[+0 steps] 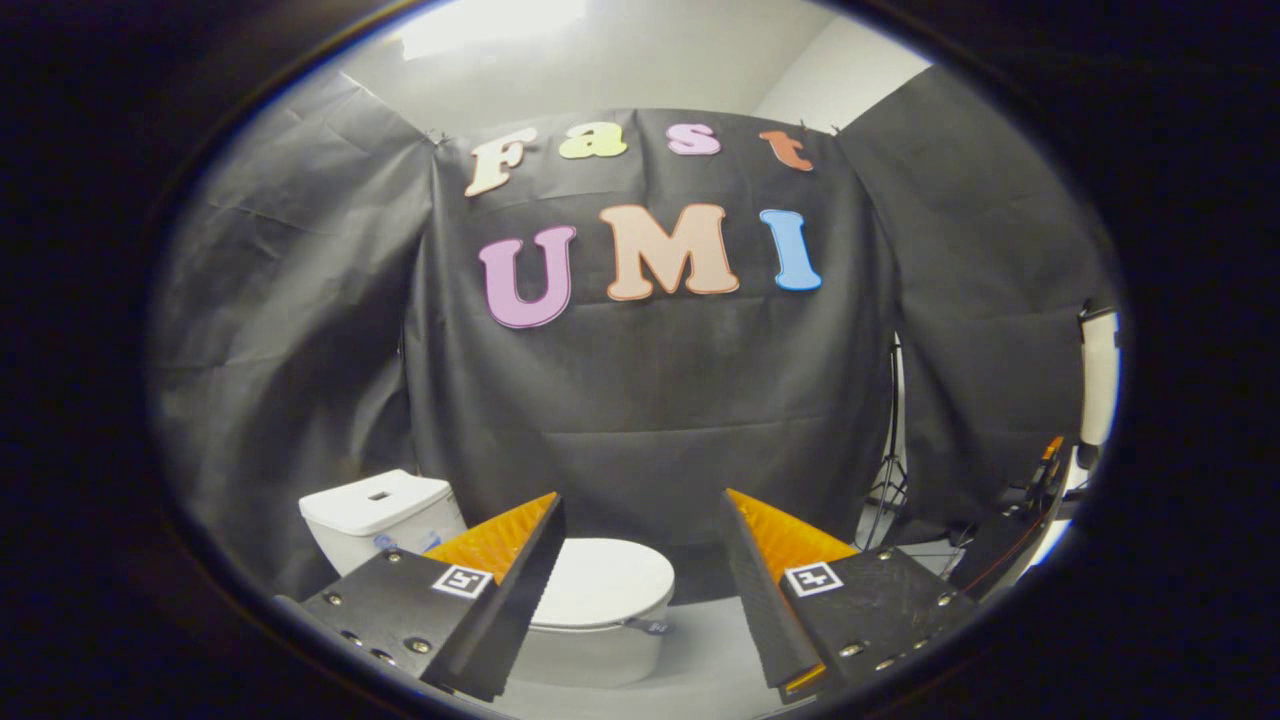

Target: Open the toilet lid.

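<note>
Presently the tongs [640, 560] are spread wide, fingers [520, 590] apart with nothing between them, held in the air short of the toilet. Toilet lid [605, 580] lies flat and closed on the bowl [590, 655], seen through the gap and partly behind one finger, beyond the fingertips. Tank [375, 515] stands behind the lid, off to one side of it, against the black cloth wall [650, 400]. Pale floor [715, 640] lies beside the bowl. Light stand [890, 470] well beyond the toilet, at the cloth's edge.

Black cloth wall [650, 400] on three sides, white ceiling [620, 60] lit above, pale grey floor [700, 640], light-stand tripod [888, 470] at the right.
</note>
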{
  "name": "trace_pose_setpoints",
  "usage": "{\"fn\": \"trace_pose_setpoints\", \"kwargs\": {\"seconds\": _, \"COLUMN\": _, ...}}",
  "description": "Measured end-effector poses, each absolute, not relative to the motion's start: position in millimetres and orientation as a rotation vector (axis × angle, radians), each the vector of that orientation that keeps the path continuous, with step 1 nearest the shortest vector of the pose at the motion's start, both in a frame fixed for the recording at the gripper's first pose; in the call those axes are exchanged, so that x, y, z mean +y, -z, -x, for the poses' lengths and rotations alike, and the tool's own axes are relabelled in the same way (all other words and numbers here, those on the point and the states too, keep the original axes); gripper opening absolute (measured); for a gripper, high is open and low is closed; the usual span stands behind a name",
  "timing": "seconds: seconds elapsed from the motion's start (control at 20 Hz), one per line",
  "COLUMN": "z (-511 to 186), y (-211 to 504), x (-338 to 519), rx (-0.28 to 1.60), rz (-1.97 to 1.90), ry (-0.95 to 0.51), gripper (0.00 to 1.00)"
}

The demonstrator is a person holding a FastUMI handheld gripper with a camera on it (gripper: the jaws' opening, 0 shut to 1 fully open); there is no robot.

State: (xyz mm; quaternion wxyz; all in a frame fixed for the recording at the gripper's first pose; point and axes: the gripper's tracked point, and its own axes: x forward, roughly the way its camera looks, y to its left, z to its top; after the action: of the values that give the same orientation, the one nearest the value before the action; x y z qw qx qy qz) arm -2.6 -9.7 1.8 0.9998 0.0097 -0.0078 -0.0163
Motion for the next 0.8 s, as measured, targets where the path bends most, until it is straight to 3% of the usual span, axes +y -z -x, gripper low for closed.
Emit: {"fn": "trace_pose_setpoints", "kwargs": {"seconds": 0.8, "z": 3.0, "y": 0.0, "x": -13.8, "rx": -0.011, "rz": -0.033, "ry": 0.044, "gripper": 0.91}}
